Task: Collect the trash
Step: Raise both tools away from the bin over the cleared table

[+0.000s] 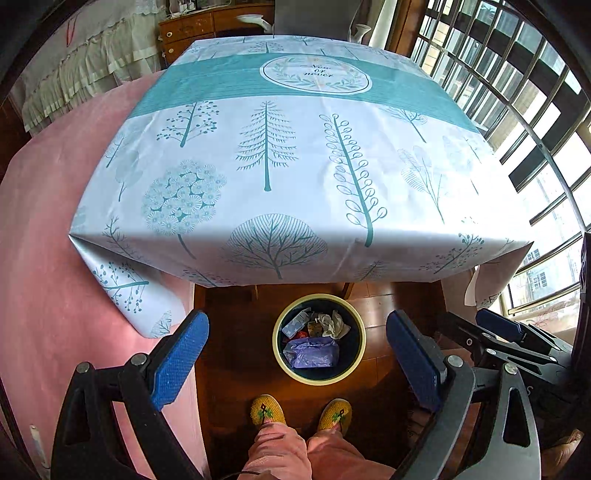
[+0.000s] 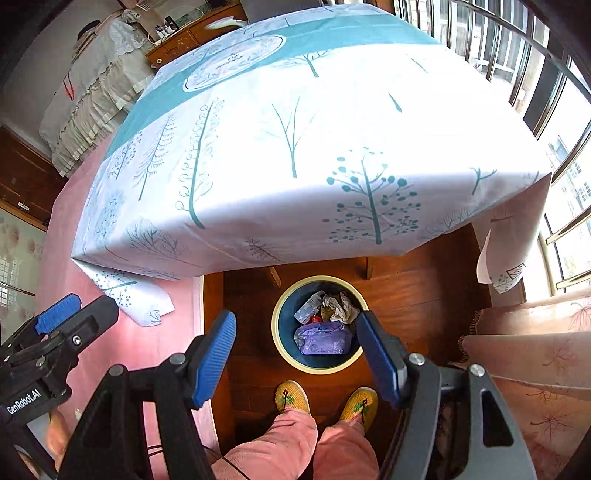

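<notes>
A round bin [image 1: 279,354] with a cream rim stands on the wooden floor below the table's front edge; it also shows in the right wrist view [image 2: 281,350]. In it lie a purple plastic bag [image 1: 312,352], crumpled paper [image 1: 334,324] and a small plastic bottle [image 2: 309,304]. My left gripper [image 1: 297,354] is open and empty, held above the bin. My right gripper [image 2: 295,350] is open and empty too, just right of the left one. The table [image 1: 295,155] has a white and teal tree-print cloth with nothing on it.
The person's yellow slippers [image 1: 267,410] stand just before the bin. A pink bedspread [image 1: 44,258] lies at the left. Barred windows [image 1: 535,110] run along the right. A wooden dresser [image 1: 192,33] stands behind the table. A patterned cushion [image 2: 535,369] sits at the right.
</notes>
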The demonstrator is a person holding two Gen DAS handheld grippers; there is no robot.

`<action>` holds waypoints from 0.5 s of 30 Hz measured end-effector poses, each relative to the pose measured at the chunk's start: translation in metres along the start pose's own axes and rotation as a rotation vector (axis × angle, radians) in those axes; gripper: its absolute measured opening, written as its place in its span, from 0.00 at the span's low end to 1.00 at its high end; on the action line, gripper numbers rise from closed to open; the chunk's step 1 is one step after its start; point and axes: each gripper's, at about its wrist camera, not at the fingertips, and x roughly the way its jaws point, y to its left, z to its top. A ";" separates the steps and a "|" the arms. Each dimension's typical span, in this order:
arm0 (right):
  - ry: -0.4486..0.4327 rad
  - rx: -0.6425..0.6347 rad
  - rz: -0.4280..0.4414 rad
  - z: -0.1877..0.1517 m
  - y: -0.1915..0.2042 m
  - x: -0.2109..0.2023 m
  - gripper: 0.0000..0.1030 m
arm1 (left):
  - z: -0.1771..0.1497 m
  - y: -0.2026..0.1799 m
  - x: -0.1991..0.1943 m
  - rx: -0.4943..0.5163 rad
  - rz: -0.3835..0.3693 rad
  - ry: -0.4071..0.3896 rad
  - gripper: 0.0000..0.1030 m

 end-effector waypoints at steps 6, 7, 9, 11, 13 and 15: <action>-0.087 -0.033 0.013 0.024 0.011 -0.057 0.67 | 0.023 -0.009 -0.051 0.013 0.003 -0.071 0.93; -0.102 -0.038 0.013 0.027 0.013 -0.065 0.67 | 0.025 -0.010 -0.059 0.013 0.004 -0.087 0.93; -0.127 -0.042 0.015 0.034 0.018 -0.080 0.67 | 0.031 -0.012 -0.073 0.008 0.003 -0.113 0.93; -0.146 -0.042 0.016 0.038 0.021 -0.092 0.67 | 0.036 -0.013 -0.085 -0.005 0.003 -0.135 0.93; -0.165 -0.050 0.023 0.041 0.025 -0.104 0.67 | 0.040 -0.015 -0.094 -0.019 0.004 -0.147 0.93; -0.182 -0.061 0.019 0.041 0.028 -0.111 0.67 | 0.041 -0.015 -0.101 -0.030 0.007 -0.154 0.93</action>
